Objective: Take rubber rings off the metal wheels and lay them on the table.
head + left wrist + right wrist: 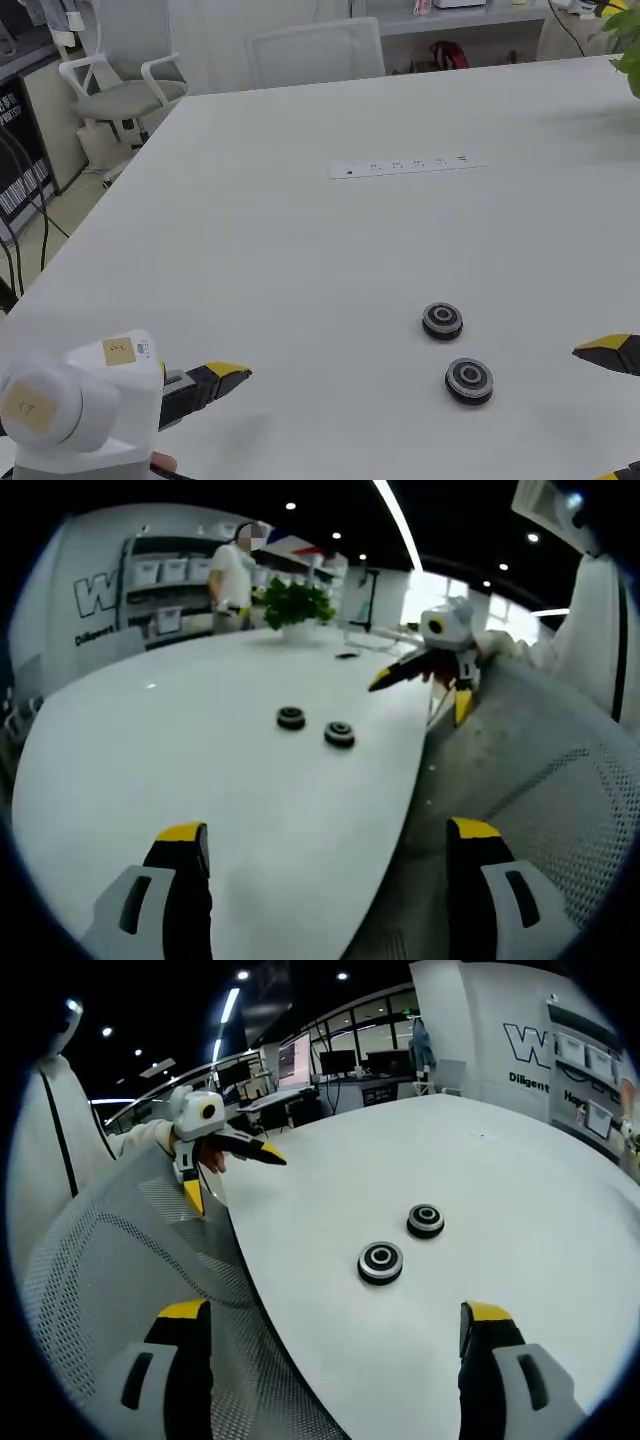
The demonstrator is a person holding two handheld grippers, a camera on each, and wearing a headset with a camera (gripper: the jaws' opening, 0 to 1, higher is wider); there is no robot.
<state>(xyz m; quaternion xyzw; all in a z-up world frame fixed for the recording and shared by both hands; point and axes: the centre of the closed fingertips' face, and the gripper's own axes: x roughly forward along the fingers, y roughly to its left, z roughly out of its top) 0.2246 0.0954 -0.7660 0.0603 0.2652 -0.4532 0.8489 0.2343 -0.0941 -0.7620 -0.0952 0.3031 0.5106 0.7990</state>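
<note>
Nearest you: left gripper (325, 832), jaws spread wide, nothing between them. It sits low over the near edge of the table (300, 250), well apart from the parts. The right gripper (335, 1311) is the same, jaws wide and empty. It hangs off to the right and is closer to the parts than the left one, but it touches nothing.

Next out are the two metal wheels, lying flat on the table and close together but not touching. The near wheel (468, 381) is toward your right gripper. The far wheel (442, 321) is just beyond it and slightly left.

Rubber rings (449, 386): each wheel has a dark outer band, so I read both as still on. I see no loose ring on the table.

Progress: zero of two as far as I can tell. Both strips and both lay-downs are left. You'll likely need one gripper to pin the wheel and the other to peel the ring.

Further out there's a socket strip (405, 166) flush in the tabletop. Beyond the table edge are chairs (120, 75) and a plant (295, 605).
</note>
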